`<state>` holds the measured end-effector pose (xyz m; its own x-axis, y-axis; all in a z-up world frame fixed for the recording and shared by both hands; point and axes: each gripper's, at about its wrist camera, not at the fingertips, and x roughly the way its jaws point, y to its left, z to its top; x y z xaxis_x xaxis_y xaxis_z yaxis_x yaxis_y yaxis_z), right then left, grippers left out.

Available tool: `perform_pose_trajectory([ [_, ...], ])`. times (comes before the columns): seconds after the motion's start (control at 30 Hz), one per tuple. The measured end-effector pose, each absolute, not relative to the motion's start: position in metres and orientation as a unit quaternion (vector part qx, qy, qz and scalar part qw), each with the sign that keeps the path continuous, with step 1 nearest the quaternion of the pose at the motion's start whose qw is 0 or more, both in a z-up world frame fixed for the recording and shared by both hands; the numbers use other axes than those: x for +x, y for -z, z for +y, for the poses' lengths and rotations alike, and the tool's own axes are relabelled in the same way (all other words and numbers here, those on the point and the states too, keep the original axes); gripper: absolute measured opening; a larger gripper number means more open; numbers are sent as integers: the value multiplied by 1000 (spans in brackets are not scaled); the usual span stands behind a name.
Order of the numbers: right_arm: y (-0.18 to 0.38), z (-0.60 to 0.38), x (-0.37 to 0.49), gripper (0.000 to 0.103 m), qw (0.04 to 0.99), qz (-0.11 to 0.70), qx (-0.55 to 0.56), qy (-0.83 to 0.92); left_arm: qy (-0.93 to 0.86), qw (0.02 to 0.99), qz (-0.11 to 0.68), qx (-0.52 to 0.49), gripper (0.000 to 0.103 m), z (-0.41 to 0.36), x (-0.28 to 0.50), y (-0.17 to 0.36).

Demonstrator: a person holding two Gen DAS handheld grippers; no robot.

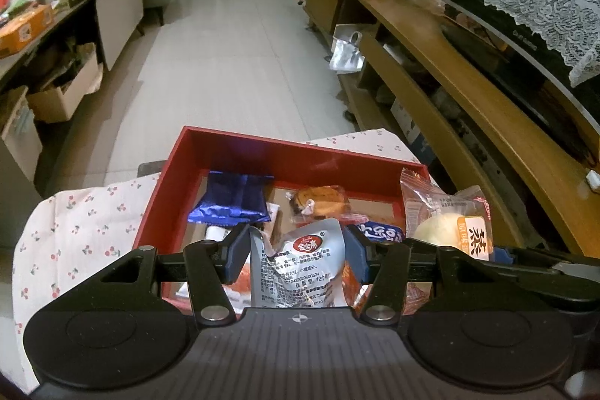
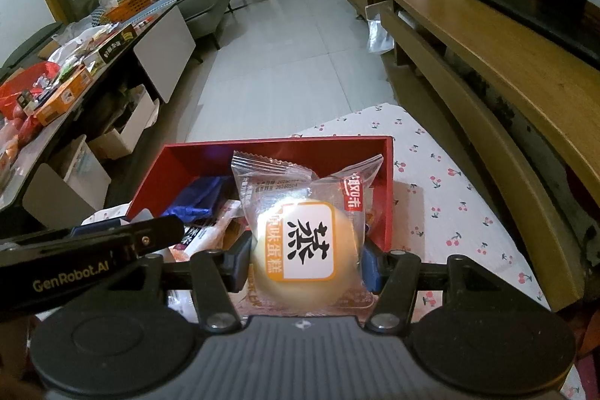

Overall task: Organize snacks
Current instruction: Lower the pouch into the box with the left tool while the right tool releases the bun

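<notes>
A red box (image 1: 180, 182) (image 2: 161, 171) sits on a cherry-print cloth and holds several wrapped snacks. My left gripper (image 1: 298, 252) is shut on a silver snack pouch (image 1: 300, 268), held over the near part of the box. My right gripper (image 2: 307, 259) is shut on a clear-wrapped round steamed cake (image 2: 300, 242) (image 1: 450, 231) with an orange-and-white label, above the box's right side. Inside lie a blue foil packet (image 1: 232, 201) (image 2: 195, 197) and a wrapped brown cookie (image 1: 318, 201). The left gripper's arm (image 2: 90, 250) crosses the right wrist view at the left.
The cherry-print cloth (image 1: 82, 231) (image 2: 450, 205) covers the surface under the box. A wooden TV stand (image 1: 468, 92) (image 2: 487, 62) runs along the right. A cluttered low table (image 1: 56, 10) (image 2: 75, 77) with boxes stands at the left. Tiled floor (image 1: 232, 62) lies beyond.
</notes>
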<state>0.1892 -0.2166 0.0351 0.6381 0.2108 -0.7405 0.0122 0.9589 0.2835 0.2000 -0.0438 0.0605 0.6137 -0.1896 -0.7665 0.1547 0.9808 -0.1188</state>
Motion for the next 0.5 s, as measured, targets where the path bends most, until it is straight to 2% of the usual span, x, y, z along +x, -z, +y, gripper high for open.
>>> perform_pose_trajectory([
  [0.5,-5,-207,227,64,883,446,138,-49,70,892,446,-12,60,-40,233,-34],
])
